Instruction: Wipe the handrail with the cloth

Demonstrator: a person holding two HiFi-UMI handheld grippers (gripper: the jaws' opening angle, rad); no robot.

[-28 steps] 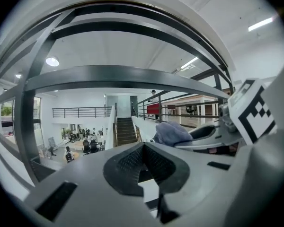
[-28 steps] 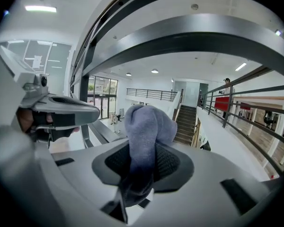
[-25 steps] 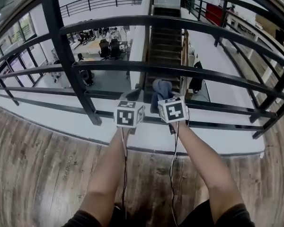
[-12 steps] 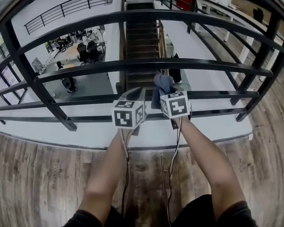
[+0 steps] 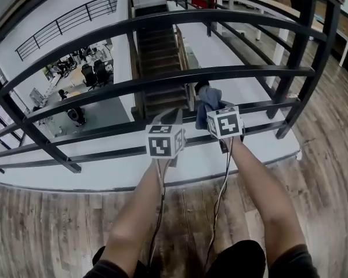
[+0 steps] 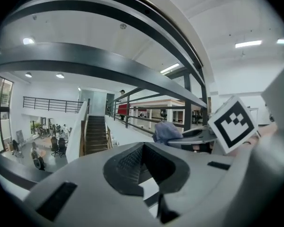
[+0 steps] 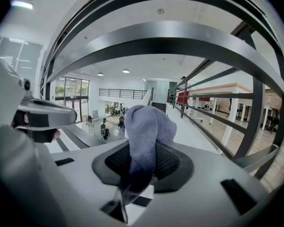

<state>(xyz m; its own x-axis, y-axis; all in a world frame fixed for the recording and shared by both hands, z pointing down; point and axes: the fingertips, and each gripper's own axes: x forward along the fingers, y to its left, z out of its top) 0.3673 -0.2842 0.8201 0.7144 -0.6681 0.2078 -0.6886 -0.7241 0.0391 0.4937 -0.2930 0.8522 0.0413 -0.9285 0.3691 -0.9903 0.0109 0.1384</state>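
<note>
Cloth pinched at the rail

Right tongs [image 5: 213,116] clamped on blue-grey cloth [image 5: 208,101], bunched up by a lower bar of the black handrail [image 5: 162,20]. Left tongs [image 5: 174,118] pressed together, nothing between, just beside the right ones, near same bar

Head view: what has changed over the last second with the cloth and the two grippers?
The right gripper carried the grey-blue cloth rightward along the black metal railing, nearer its right-hand post; the left gripper followed alongside. Unchanged: right jaws clamped on the cloth, left jaws together with nothing between them.
</note>
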